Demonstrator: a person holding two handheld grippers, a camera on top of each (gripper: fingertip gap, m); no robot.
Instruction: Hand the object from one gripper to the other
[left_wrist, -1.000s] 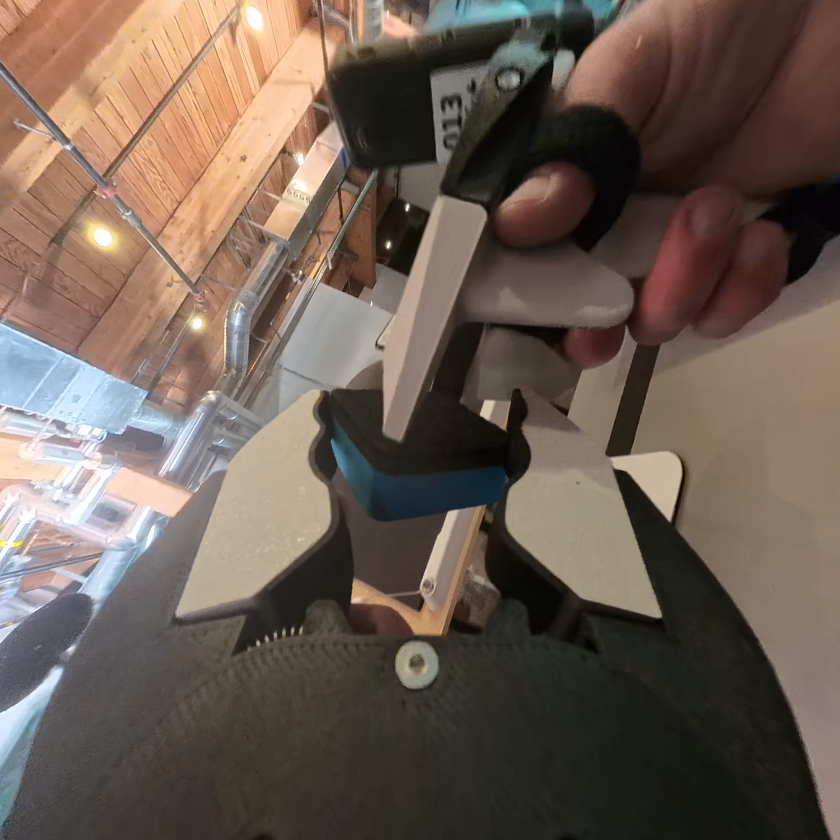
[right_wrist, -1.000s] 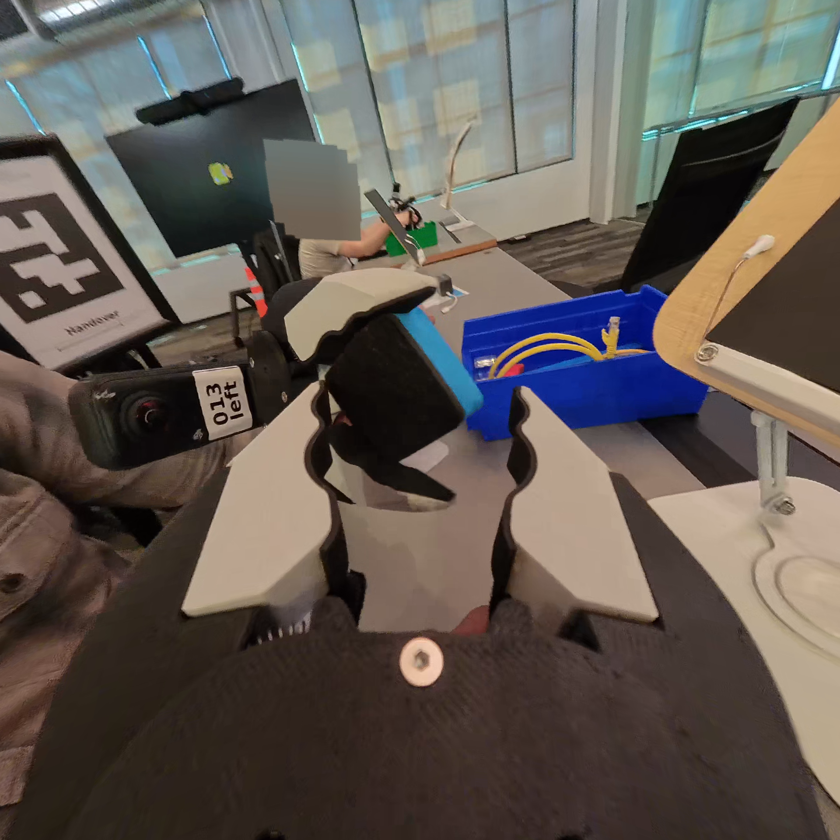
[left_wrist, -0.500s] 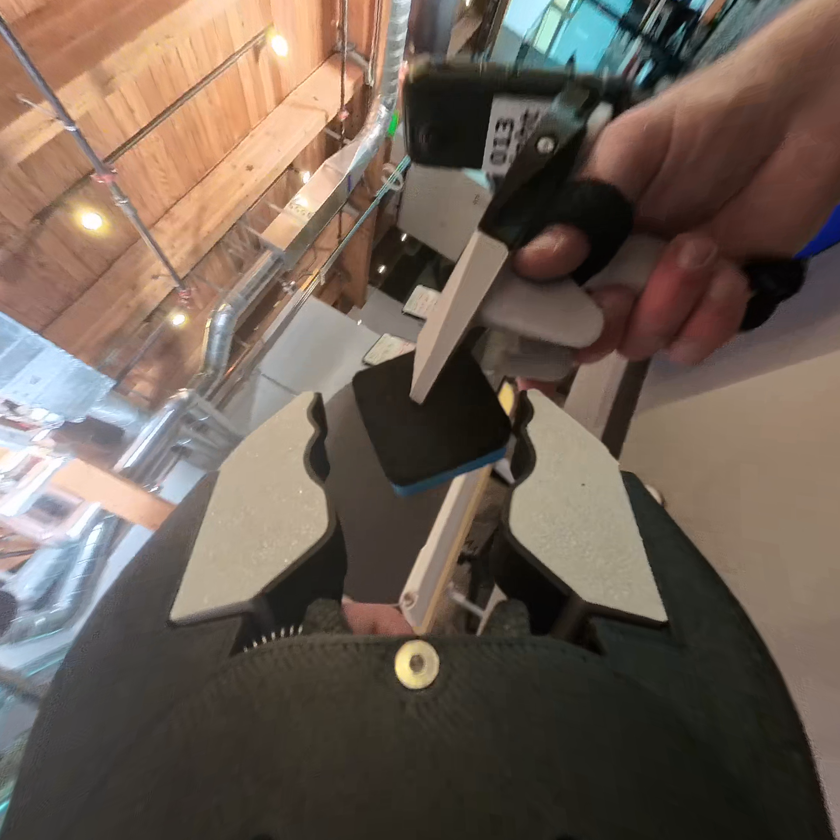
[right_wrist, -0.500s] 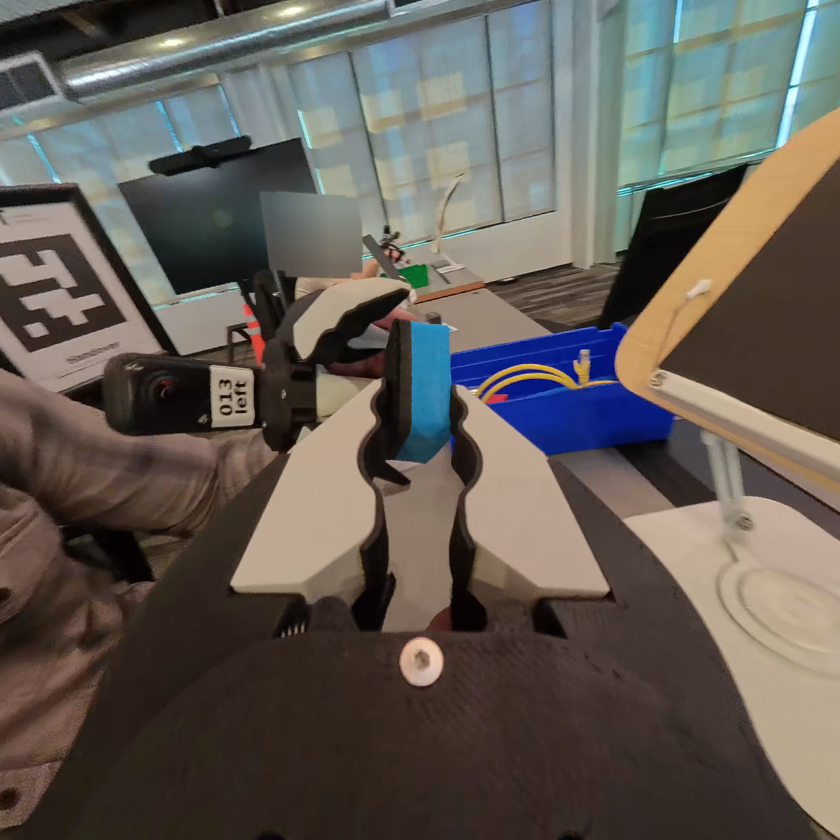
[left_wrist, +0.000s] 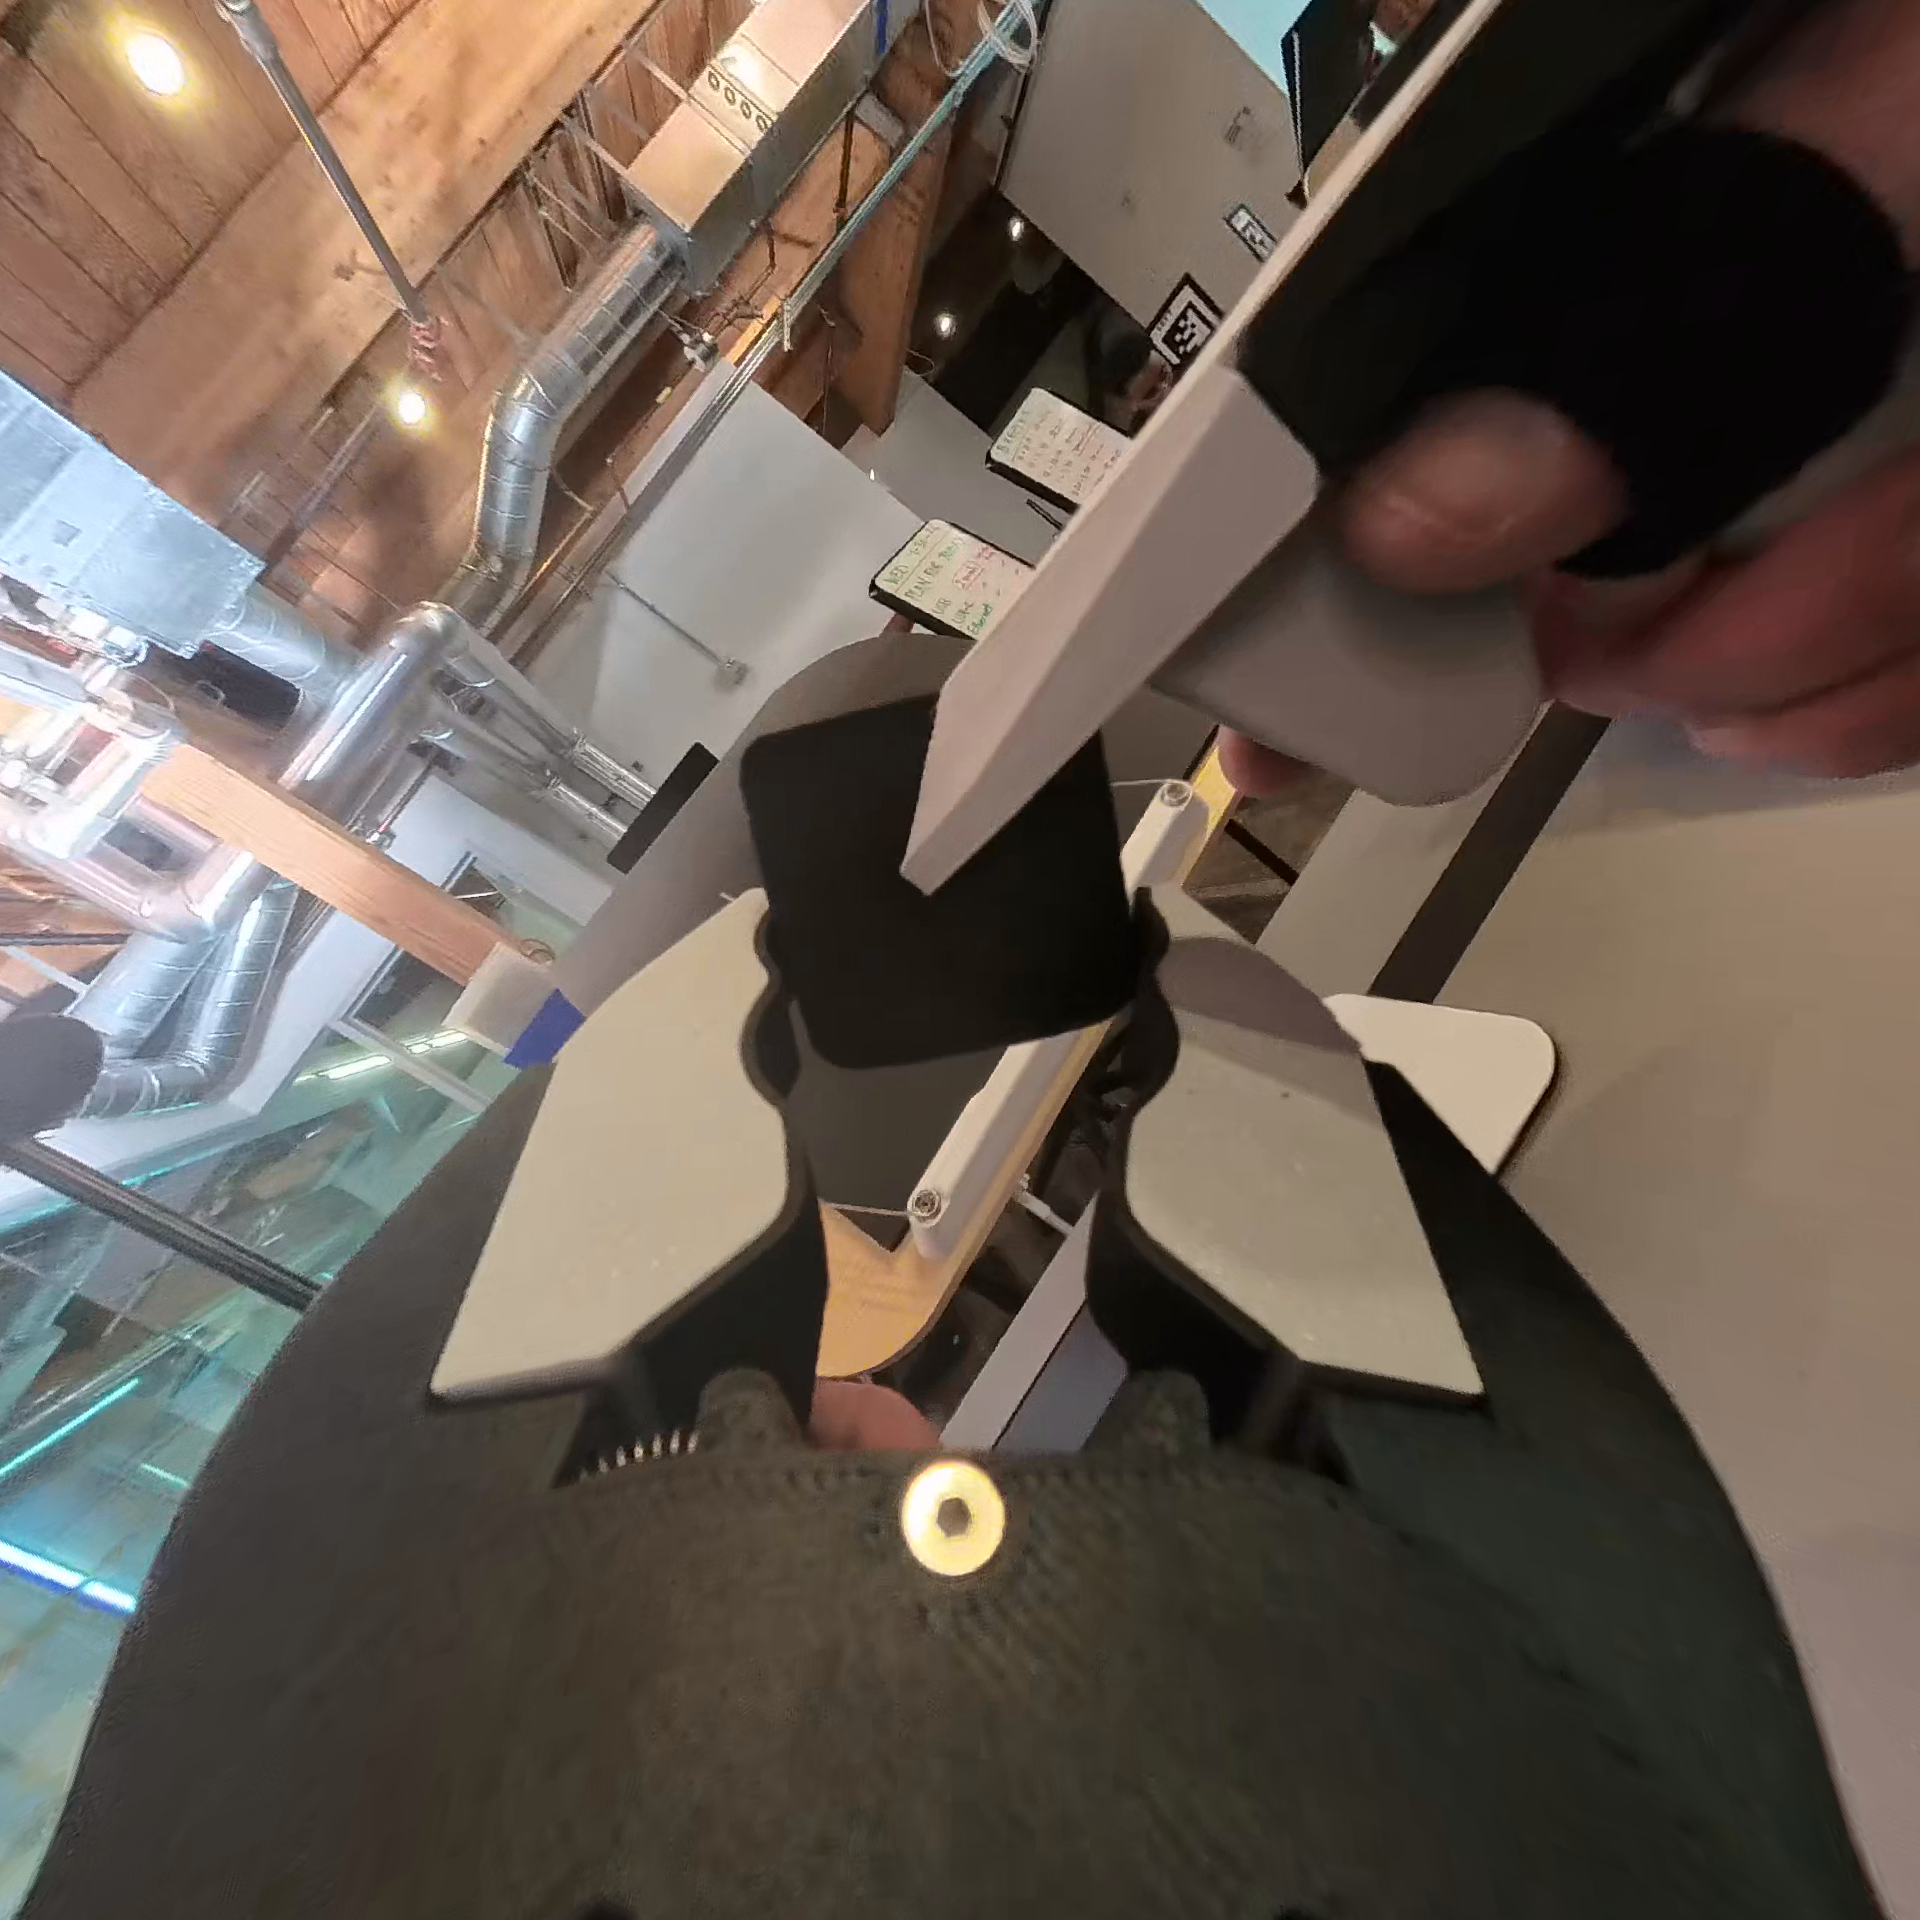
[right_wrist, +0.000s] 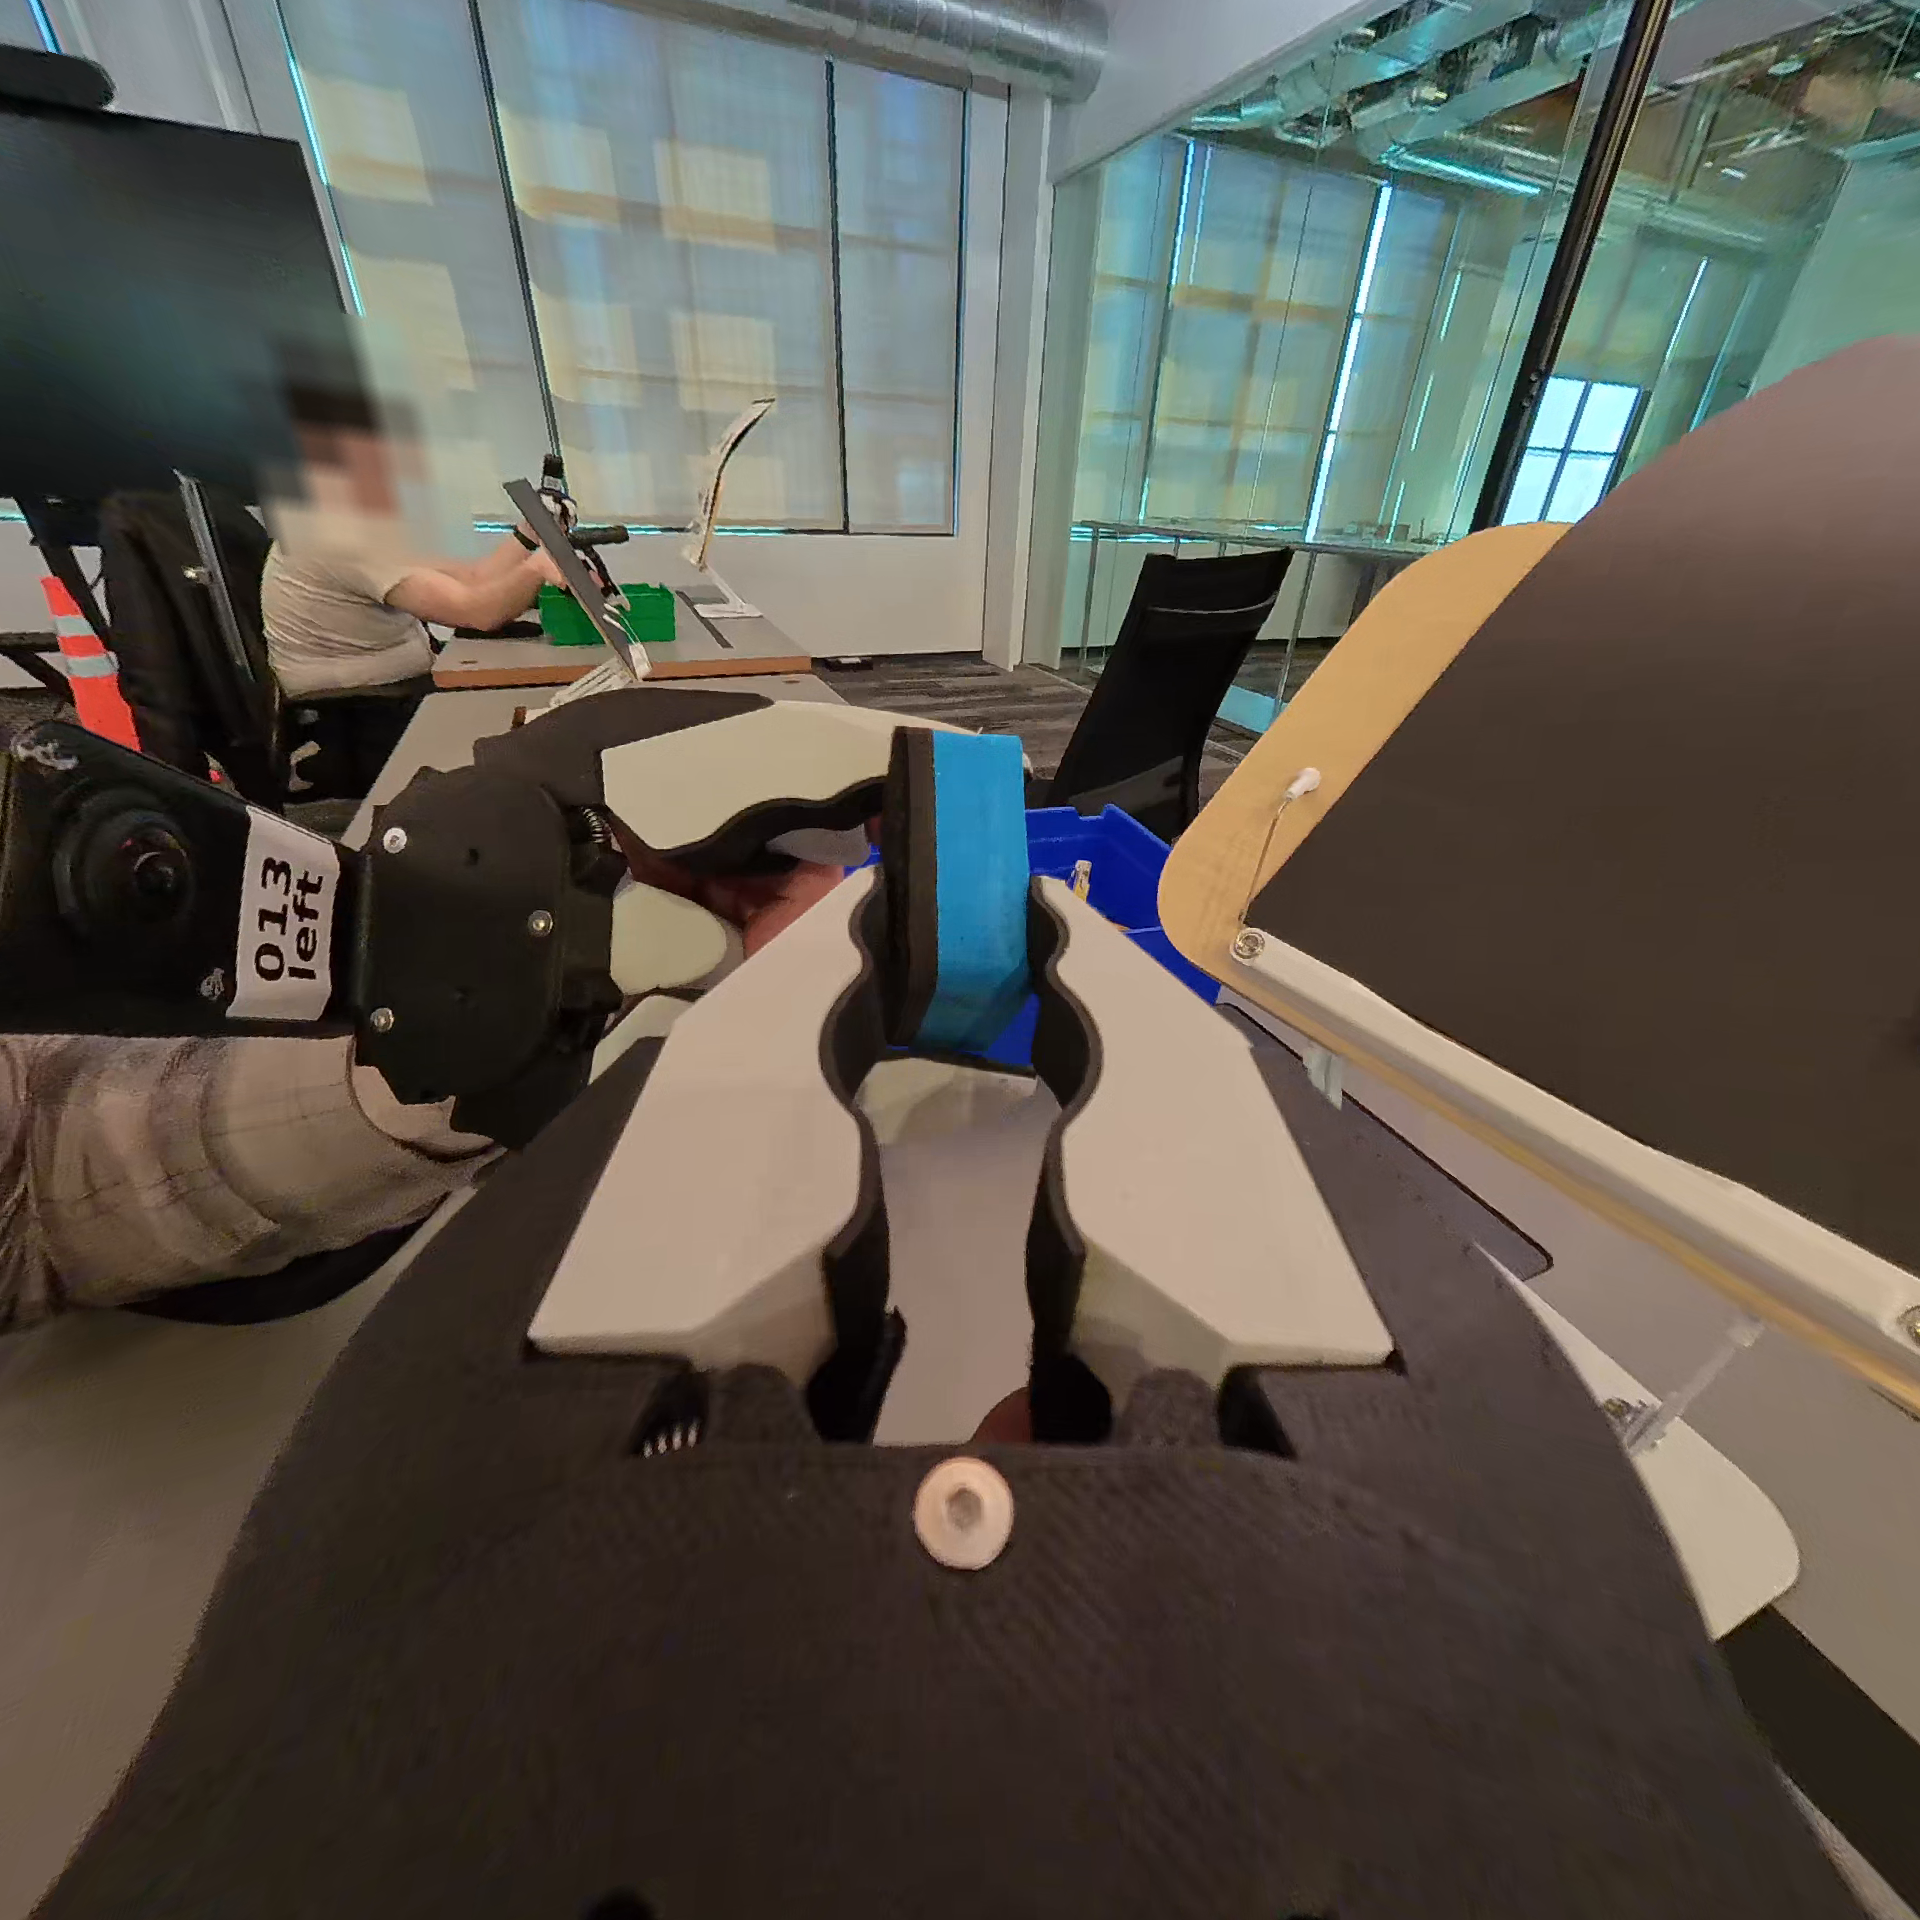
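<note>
The object is a foam block with a blue body and a black face. My right gripper is shut on it, with one finger on the black face and one on the blue side. In the left wrist view the black face of the block points at the camera, just at the tips of my left gripper, whose jaws stand wide apart and do not pinch it. A white finger of the right gripper lies across the face. The left gripper also shows in the right wrist view, beside the block.
A blue bin stands behind the block. A tilted board with a wooden edge and a dark face stands on a white stand at the right. A person sits at a far desk near a black chair. The grey table lies below. Left and right tips are no more than a few centimetres apart.
One second ago my left gripper held the block and the right was open. The right has shut on it, the left has let go, and the block has turned its black face towards the left camera.
</note>
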